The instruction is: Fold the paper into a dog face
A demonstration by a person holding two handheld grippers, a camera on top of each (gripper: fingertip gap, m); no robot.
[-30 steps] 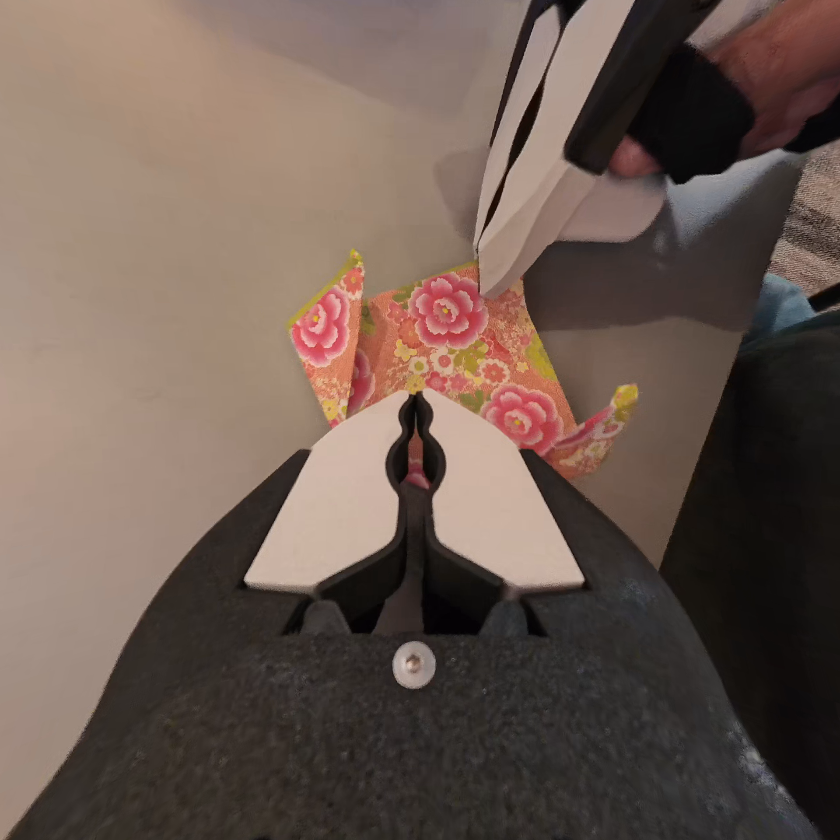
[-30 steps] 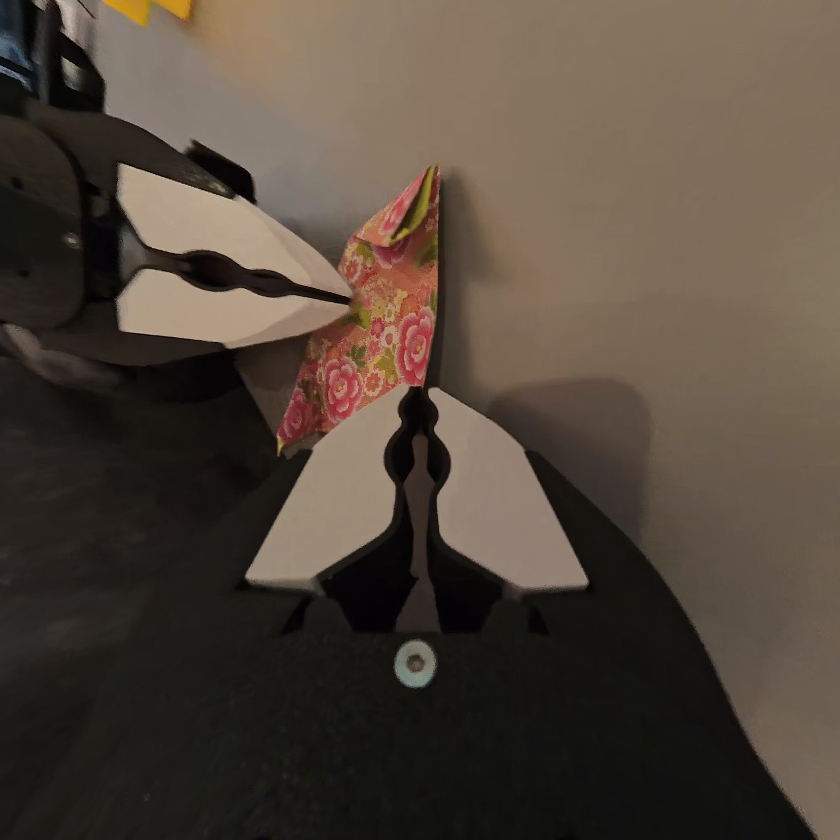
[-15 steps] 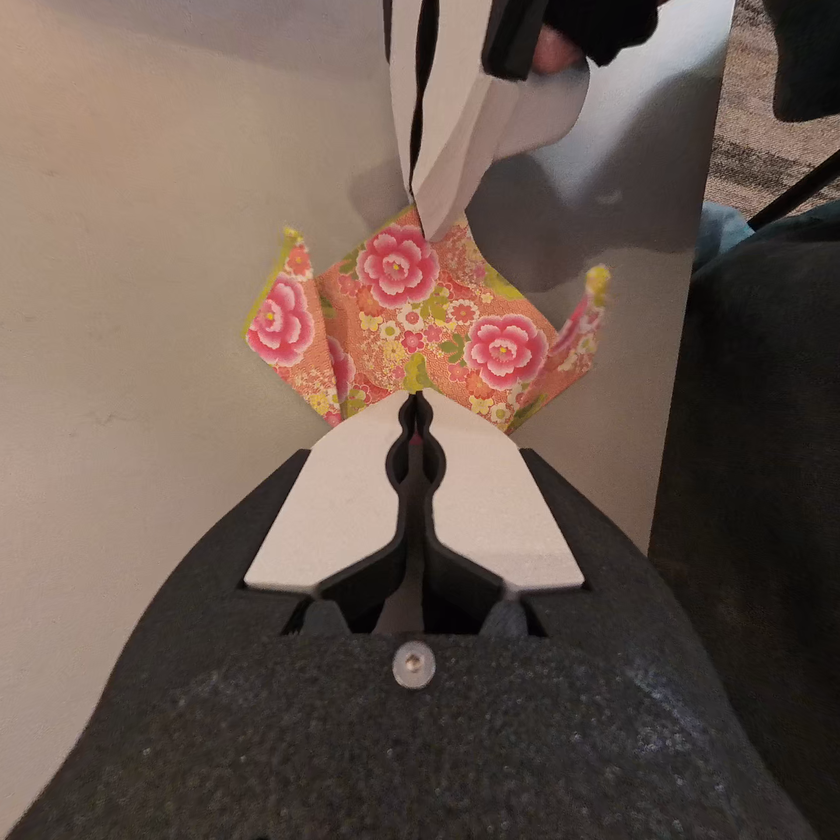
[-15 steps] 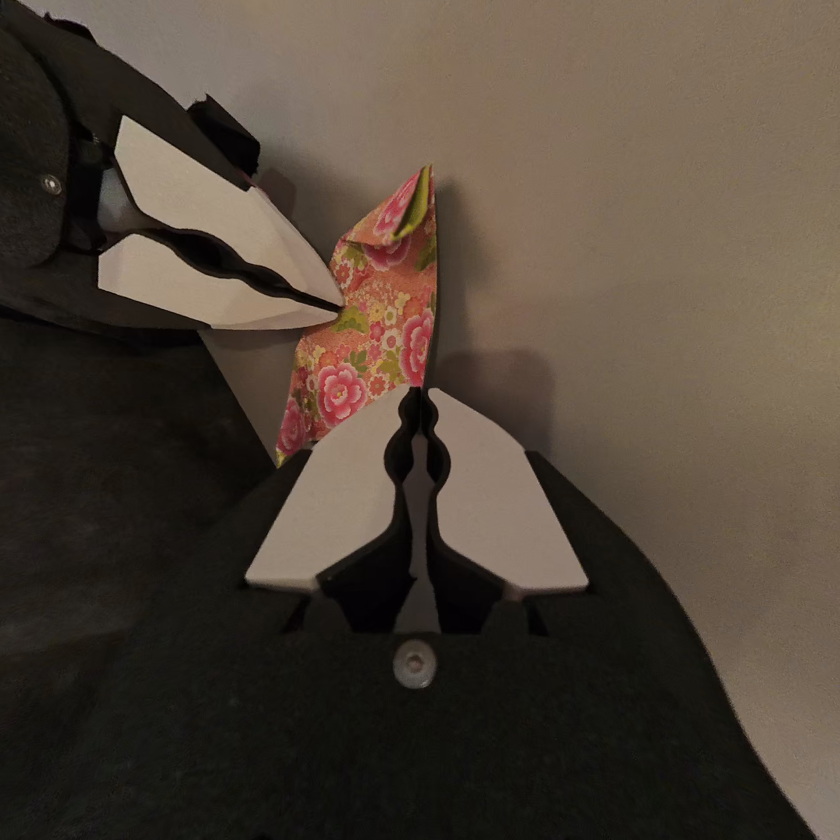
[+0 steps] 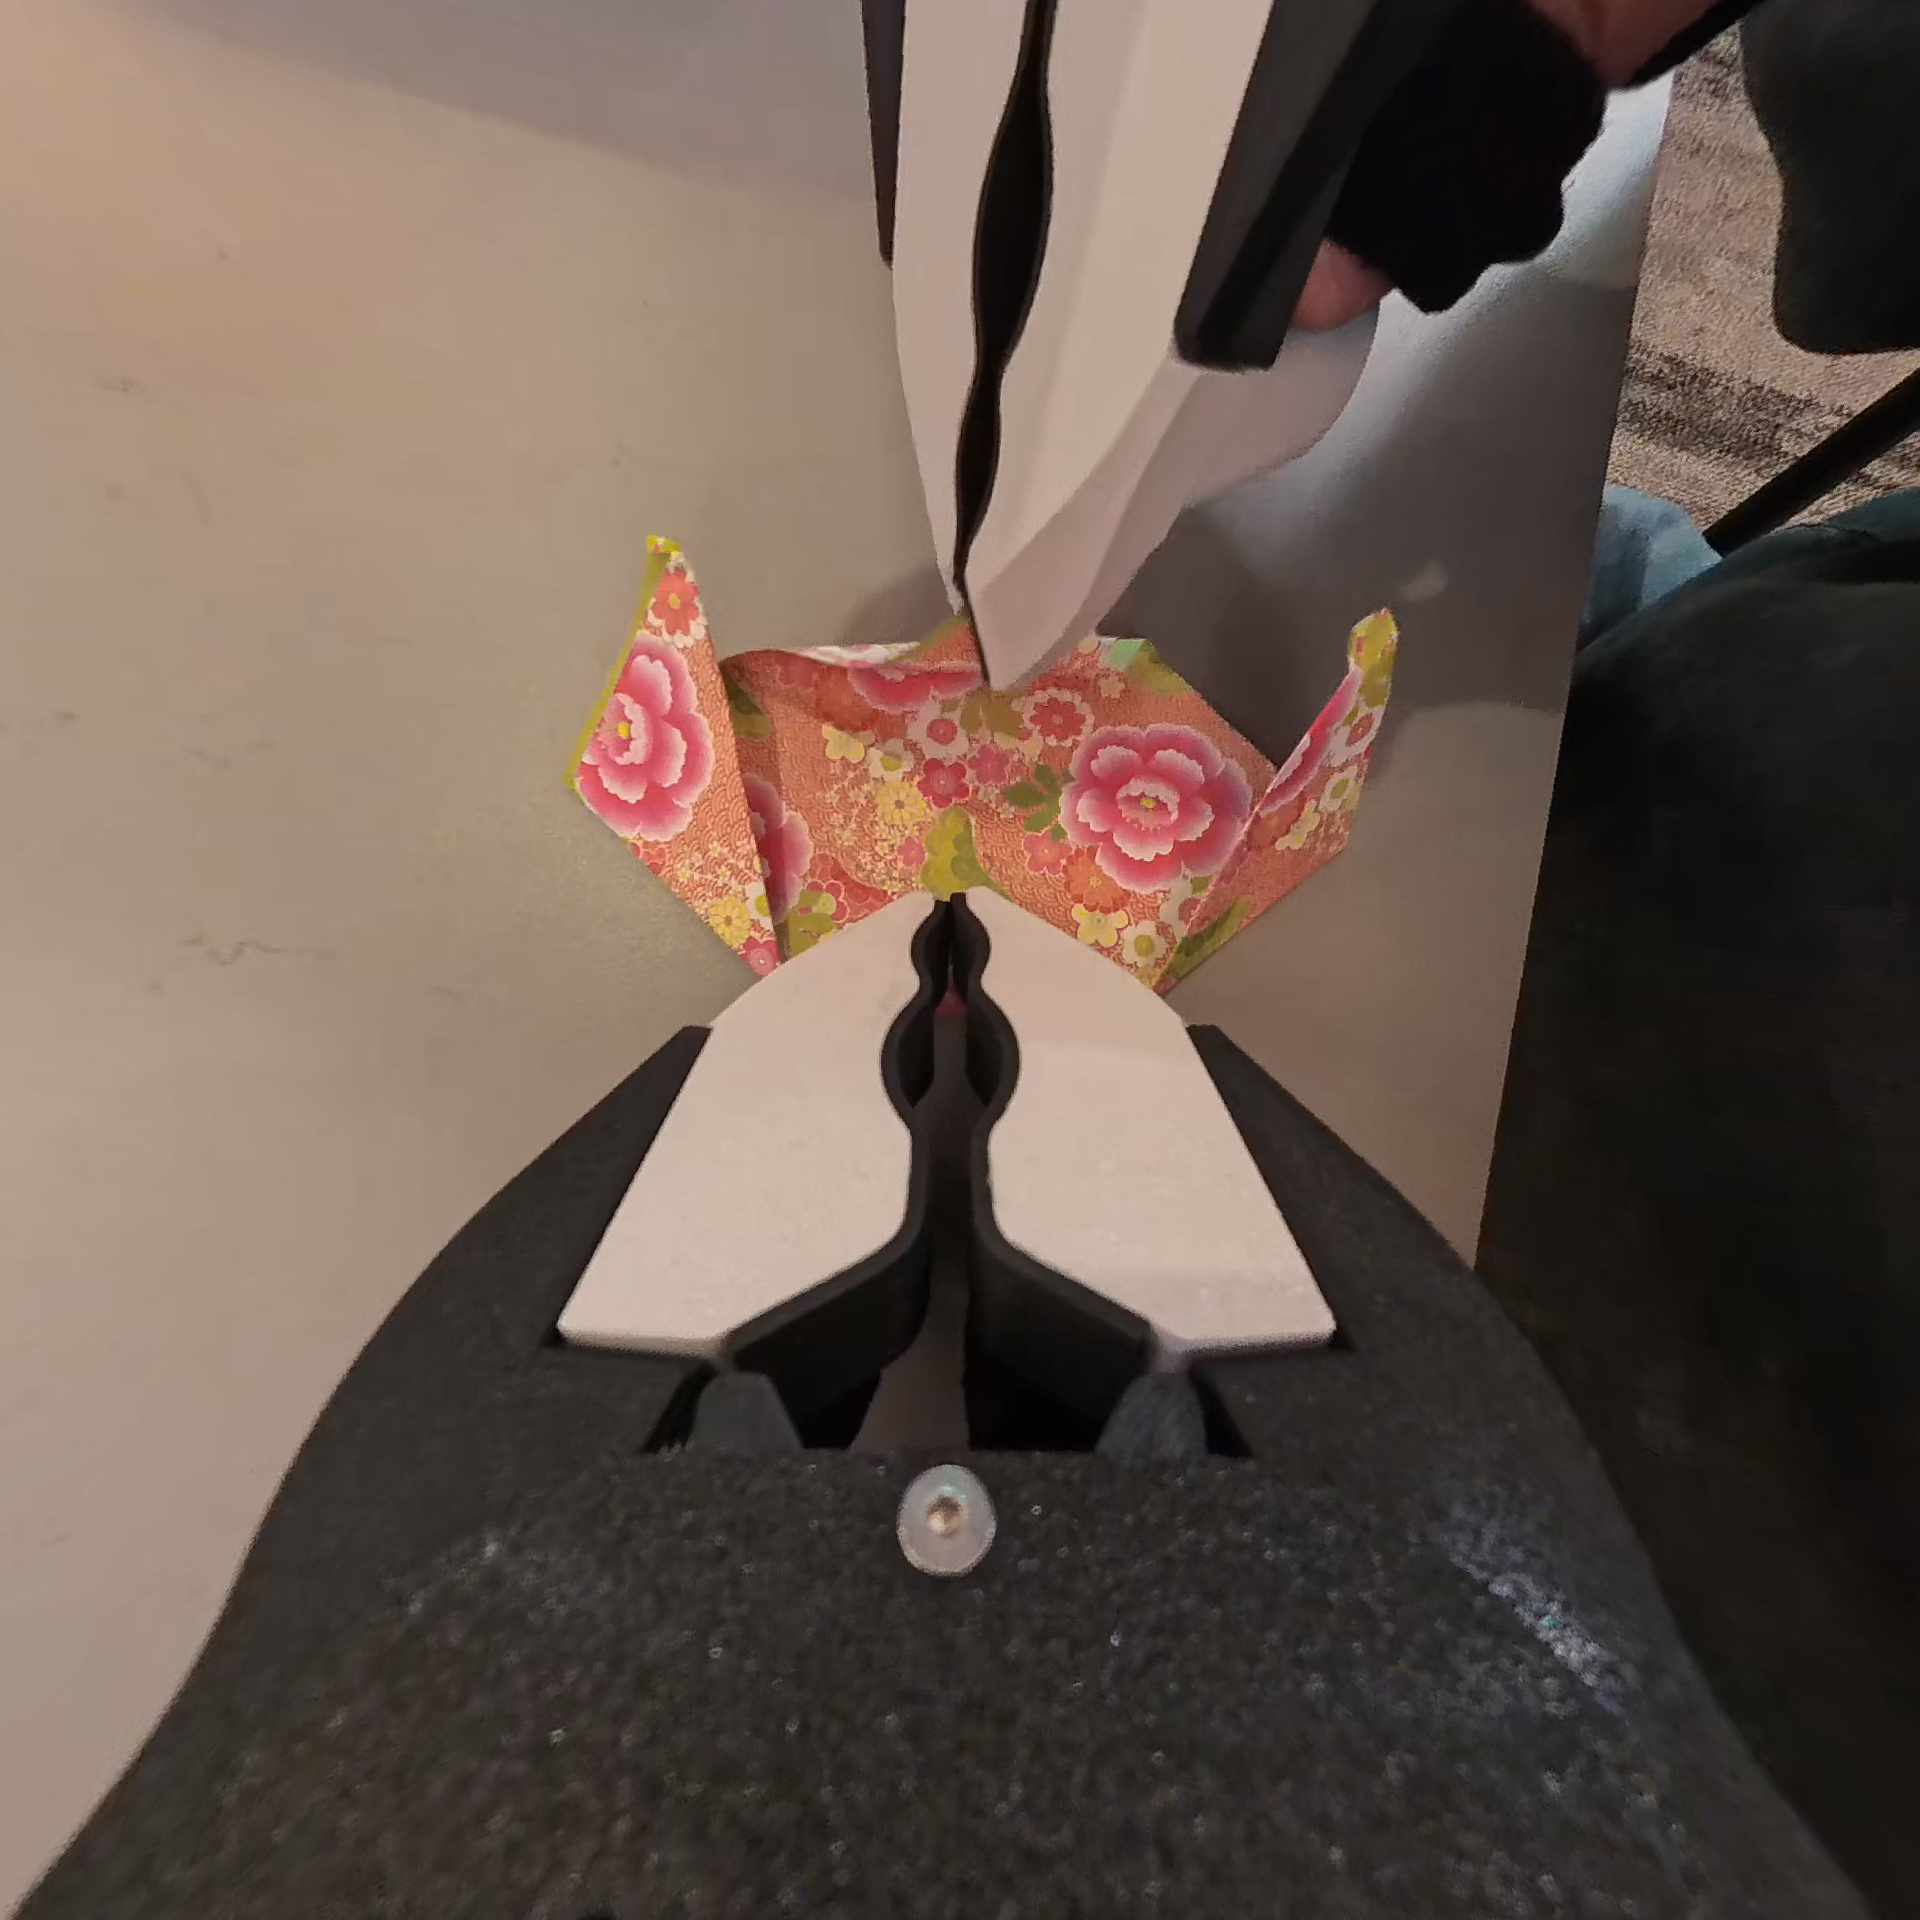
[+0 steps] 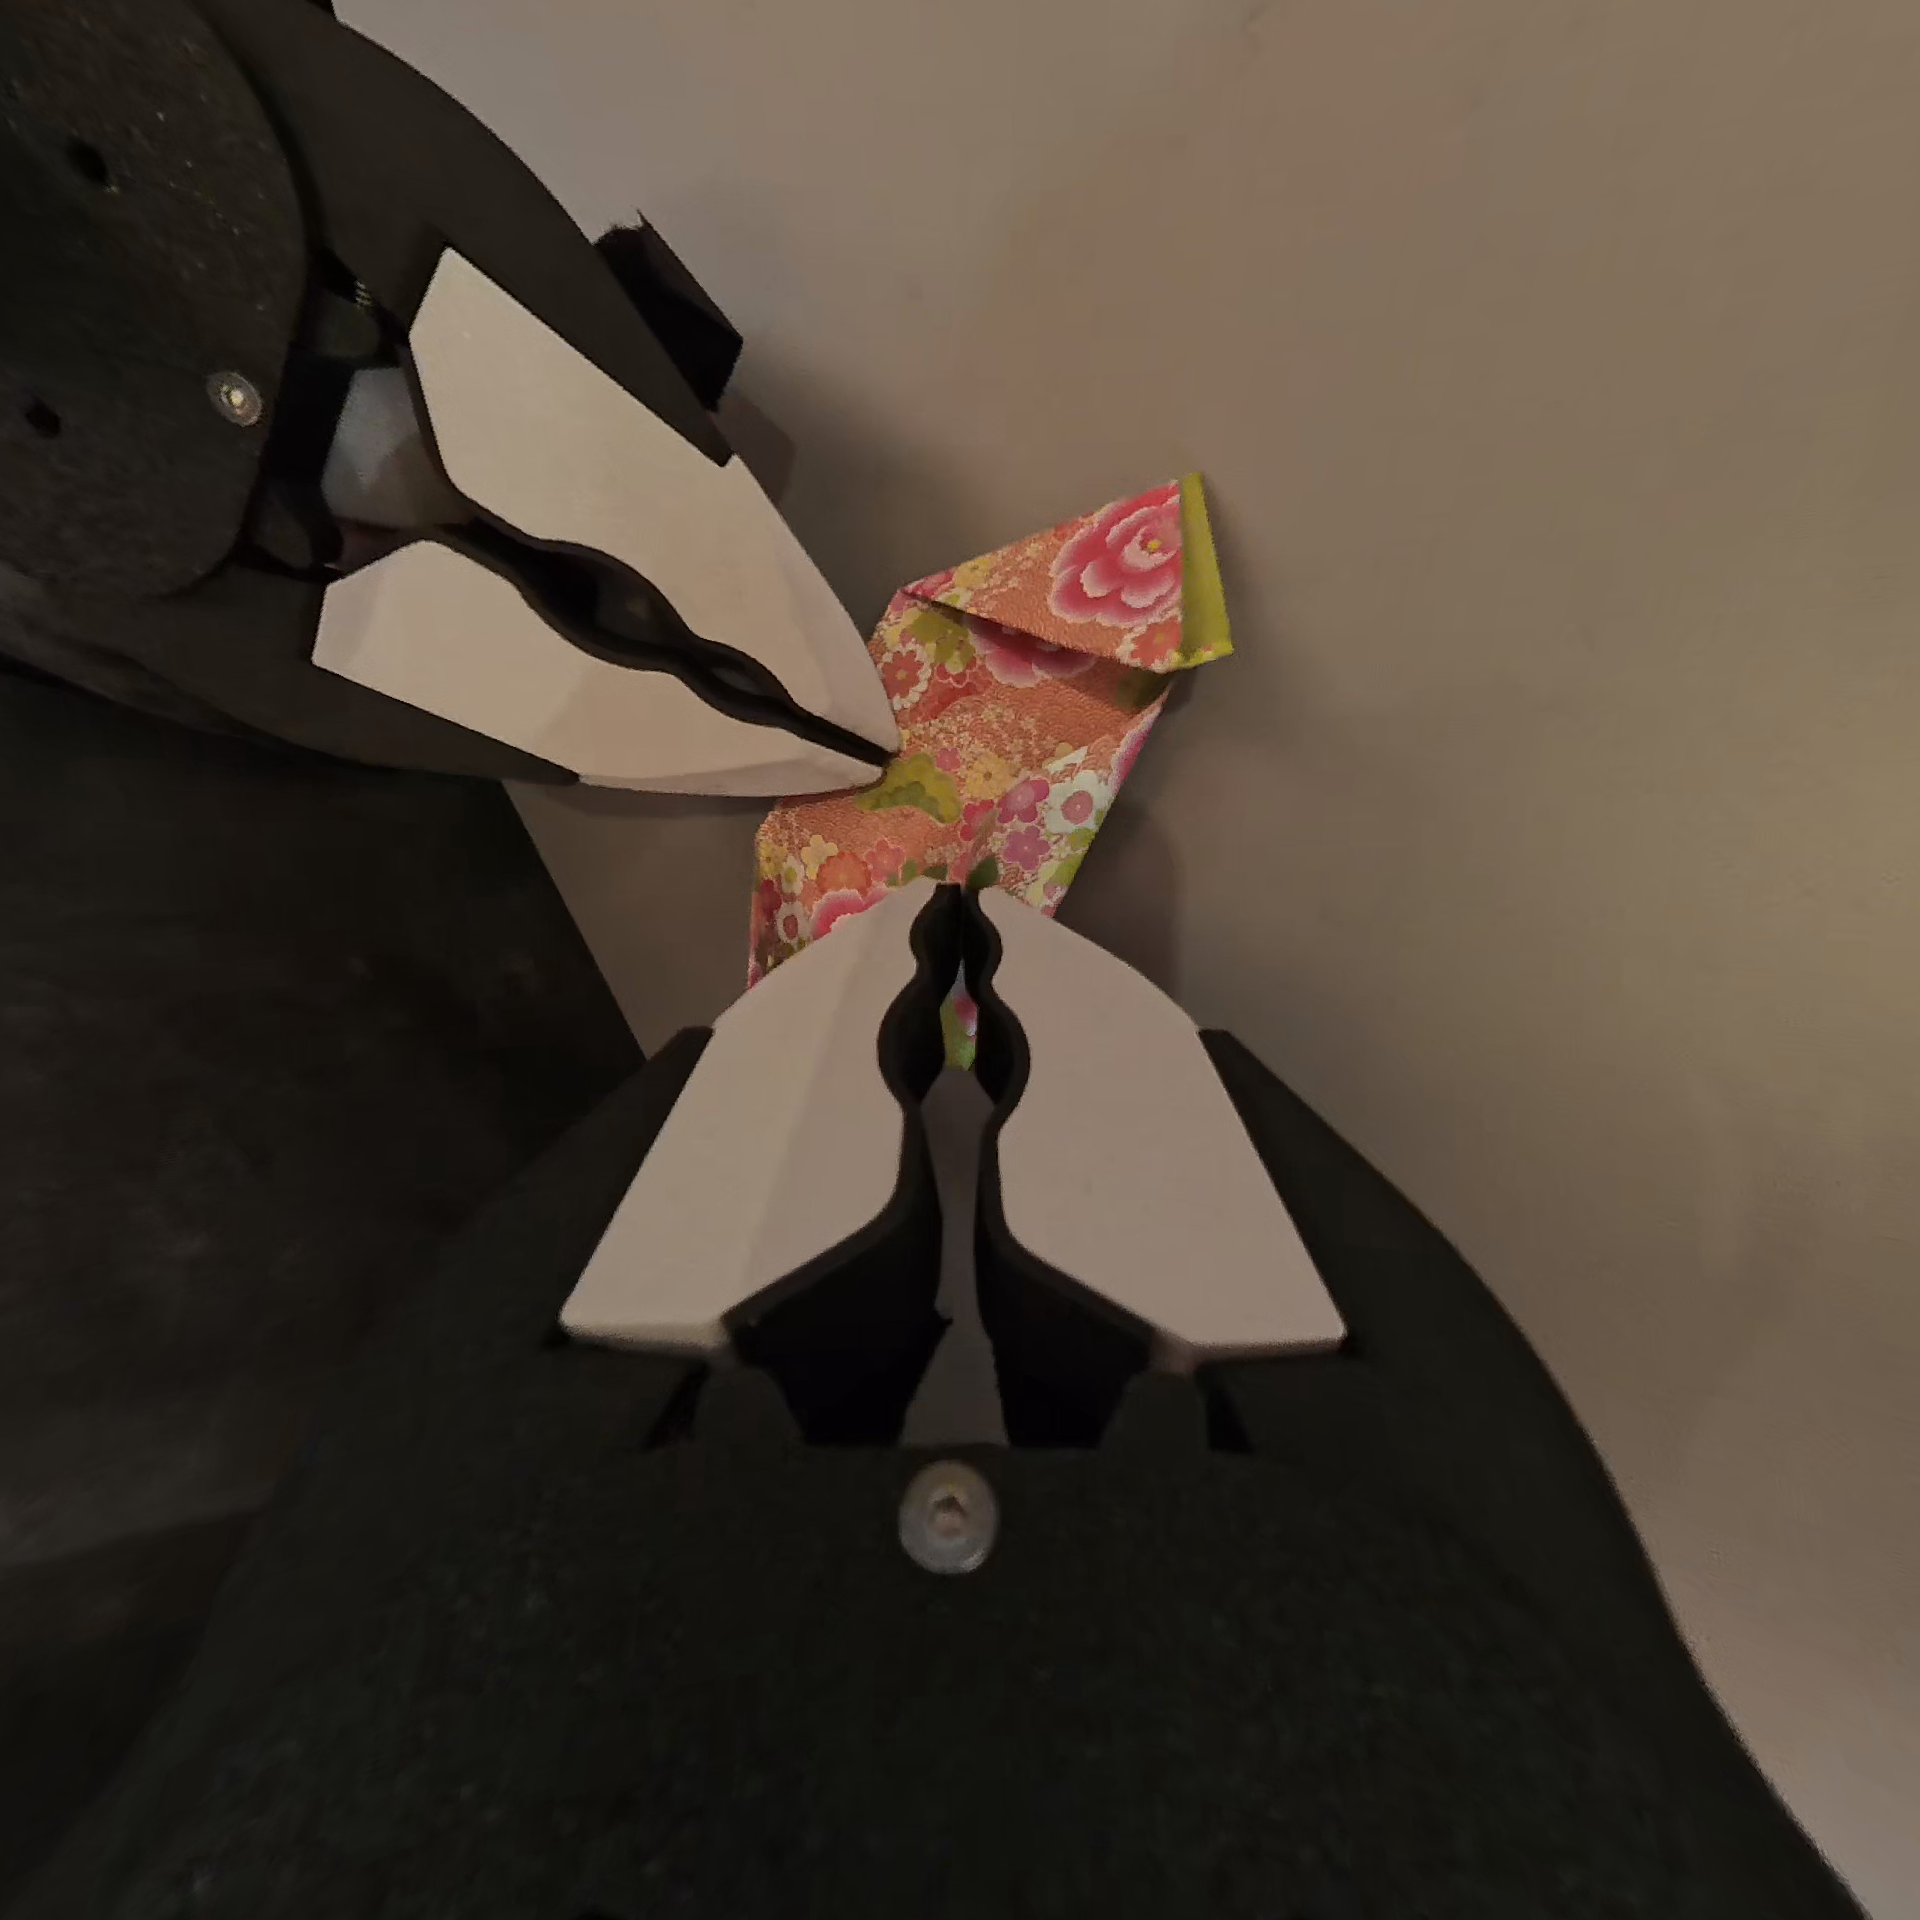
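A folded sheet of pink and orange floral paper stands off the beige table between my two grippers. Its two side flaps stick up. My left gripper is shut on the paper's near corner. My right gripper comes in from above, shut on the far corner, which is bent over towards me. In the right wrist view the right gripper pinches the paper, a strip of it showing between the fingers. The left gripper grips the paper from the left.
The table's right edge runs close beside the paper. Beyond it are dark clothing and patterned carpet. A hand in a dark glove holds the right gripper. My two grippers' fingertips are within a few centimetres of each other.
The right gripper has swung round above the paper and pulled the far corner down towards the left gripper, so the middle panel looks shorter and creased. The left gripper has kept its grip.
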